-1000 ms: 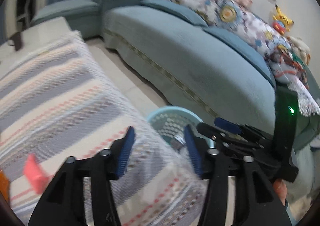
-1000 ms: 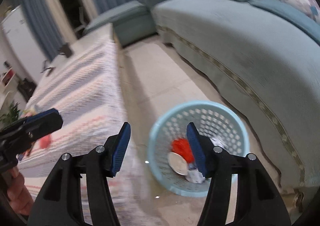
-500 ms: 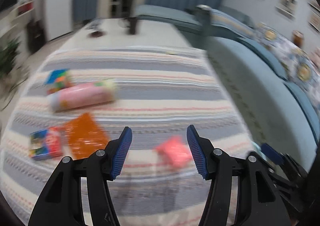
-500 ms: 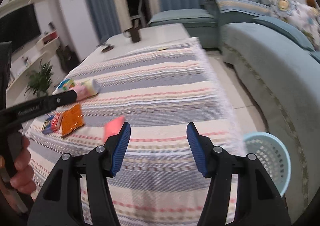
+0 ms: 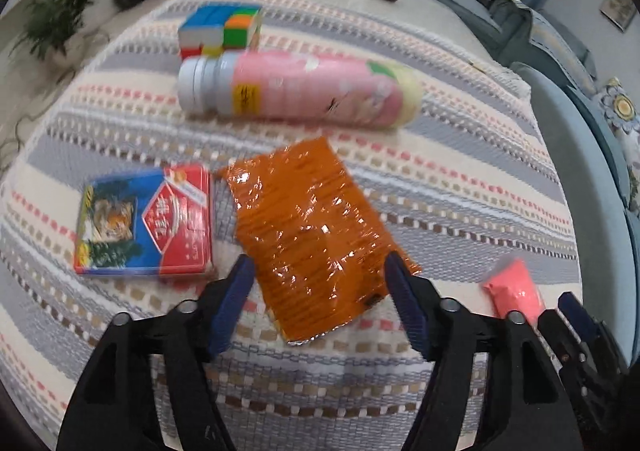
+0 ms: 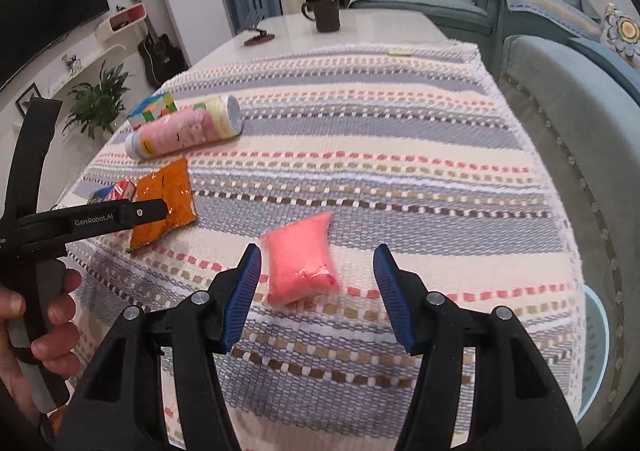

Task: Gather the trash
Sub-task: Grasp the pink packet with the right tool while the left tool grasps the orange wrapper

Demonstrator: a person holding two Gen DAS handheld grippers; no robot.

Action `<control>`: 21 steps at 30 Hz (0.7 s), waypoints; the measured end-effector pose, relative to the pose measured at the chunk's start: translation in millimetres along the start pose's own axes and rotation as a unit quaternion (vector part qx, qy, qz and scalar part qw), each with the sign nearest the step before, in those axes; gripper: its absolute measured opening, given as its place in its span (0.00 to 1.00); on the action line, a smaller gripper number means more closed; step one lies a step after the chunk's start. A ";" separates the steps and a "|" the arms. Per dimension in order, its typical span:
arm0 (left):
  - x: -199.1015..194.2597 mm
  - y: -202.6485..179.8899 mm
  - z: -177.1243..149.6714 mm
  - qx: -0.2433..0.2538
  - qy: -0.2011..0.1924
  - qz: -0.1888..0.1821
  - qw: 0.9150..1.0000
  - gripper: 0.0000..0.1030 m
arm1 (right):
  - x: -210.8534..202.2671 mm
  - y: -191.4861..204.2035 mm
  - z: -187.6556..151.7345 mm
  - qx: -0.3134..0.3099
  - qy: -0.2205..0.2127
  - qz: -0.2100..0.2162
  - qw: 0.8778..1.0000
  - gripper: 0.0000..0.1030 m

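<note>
An orange foil wrapper (image 5: pixel 316 227) lies flat on the striped tablecloth (image 5: pixel 460 187). My left gripper (image 5: pixel 320 279) is open, its jaws on either side of the wrapper's near end, empty. A pink packet (image 6: pixel 302 261) lies near the table's front edge; my right gripper (image 6: pixel 318 271) is open around its near end, not holding it. The packet also shows in the left wrist view (image 5: pixel 516 287). The wrapper shows in the right wrist view (image 6: pixel 164 199), with the left gripper's finger (image 6: pixel 120 215) over it.
A pink bottle (image 5: pixel 296 89) lies on its side behind the wrapper. A coloured cube (image 5: pixel 220 29) sits behind it. A red and blue card box (image 5: pixel 146 221) lies left of the wrapper. A light blue basket (image 6: pixel 594 347) stands on the floor right of the table, by the sofa (image 6: pixel 580 99).
Both grippers have swung from the basket back over the table. The left one has come down close over the orange wrapper, the right one over the pink packet. Both stay open.
</note>
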State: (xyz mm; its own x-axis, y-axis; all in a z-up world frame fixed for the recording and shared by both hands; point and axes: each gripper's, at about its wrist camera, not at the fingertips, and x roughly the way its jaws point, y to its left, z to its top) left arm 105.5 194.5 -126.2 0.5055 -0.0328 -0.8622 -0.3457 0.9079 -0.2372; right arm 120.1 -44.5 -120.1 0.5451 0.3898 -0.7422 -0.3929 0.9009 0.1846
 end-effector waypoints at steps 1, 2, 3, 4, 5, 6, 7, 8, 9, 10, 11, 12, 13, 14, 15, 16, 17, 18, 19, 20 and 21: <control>0.2 -1.3 1.9 0.004 -0.001 -0.002 1.000 0.73 | 2.4 -0.3 -0.5 0.000 0.004 0.002 1.000 0.53; 1.7 -2.8 4.0 0.007 -0.001 0.003 1.000 0.75 | 6.6 -0.3 -0.3 -0.001 0.011 0.003 1.000 0.54; 4.4 -4.1 8.0 0.012 0.000 0.011 1.000 0.76 | 11.8 0.0 -0.2 -0.003 0.020 0.006 1.000 0.56; 6.8 -4.3 10.8 0.012 -0.001 0.009 1.000 0.79 | 15.5 0.3 -0.4 -0.004 0.025 0.009 1.000 0.59; 8.2 -5.1 13.3 0.015 -0.001 0.005 1.000 0.81 | 19.5 1.3 -0.3 -0.004 0.028 0.012 1.000 0.60; 10.1 -7.0 15.7 0.022 0.000 0.004 1.000 0.84 | 22.5 1.8 -0.2 -0.005 0.030 0.014 0.999 0.60; 12.7 -10.8 17.2 0.028 0.000 0.007 1.000 0.85 | 25.7 1.8 -0.1 -0.006 0.032 0.015 0.999 0.60; 15.6 -13.8 20.2 0.038 -0.001 0.012 0.999 0.85 | 27.7 1.6 0.0 -0.007 0.033 0.016 0.999 0.60; 18.9 -15.8 24.0 0.043 -0.001 0.011 0.999 0.85 | 28.7 1.6 0.4 -0.006 0.034 0.017 0.999 0.60; 24.4 -19.2 25.0 0.052 -0.002 0.014 0.999 0.84 | 30.2 1.0 0.3 -0.004 0.034 0.018 0.999 0.60; 26.7 -21.3 25.5 0.061 -0.004 0.020 0.998 0.84 | 30.4 0.7 0.0 -0.003 0.033 0.018 0.999 0.60; 28.7 -25.5 25.7 0.073 -0.009 0.026 0.997 0.83 | 31.8 0.3 0.5 -0.003 0.033 0.017 0.999 0.60; 30.8 -29.6 25.1 0.084 -0.012 0.035 0.996 0.81 | 32.6 0.3 0.8 -0.003 0.034 0.018 0.999 0.60; 33.0 -34.3 24.2 0.098 -0.017 0.049 0.994 0.76 | 33.5 0.8 1.3 -0.005 0.034 0.017 0.999 0.60; 34.2 -38.5 22.5 0.110 -0.021 0.058 0.992 0.76 | 34.2 1.2 2.0 -0.007 0.034 0.017 0.999 0.60; 34.9 -43.2 20.1 0.123 -0.025 0.065 0.990 0.71 | 35.3 2.9 2.5 -0.010 0.034 0.016 0.999 0.60; 34.5 -47.7 18.0 0.136 -0.029 0.066 0.988 0.67 | 36.7 4.2 2.9 -0.013 0.035 0.013 0.999 0.60; 33.6 -50.5 17.4 0.141 -0.031 0.068 0.987 0.65 | 37.7 6.8 2.9 -0.018 0.035 0.006 0.999 0.60; 32.9 -52.3 16.5 0.147 -0.032 0.068 0.986 0.62 | 38.4 9.6 2.5 -0.024 0.035 0.001 0.999 0.60; 32.0 -52.5 15.9 0.150 -0.033 0.065 0.986 0.60 | 39.3 12.3 2.3 -0.030 0.036 -0.003 0.999 0.60; 31.0 -53.5 14.4 0.152 -0.034 0.063 0.986 0.58 | 39.5 14.6 1.6 -0.035 0.035 -0.008 0.999 0.59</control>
State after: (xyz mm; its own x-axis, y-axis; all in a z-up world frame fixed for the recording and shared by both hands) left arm 151.1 150.8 -133.8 0.5292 0.1079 -0.8416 -0.1626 0.9864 0.0242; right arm 137.0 -15.7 -145.7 0.4994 0.3587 -0.7886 -0.4367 0.8904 0.1284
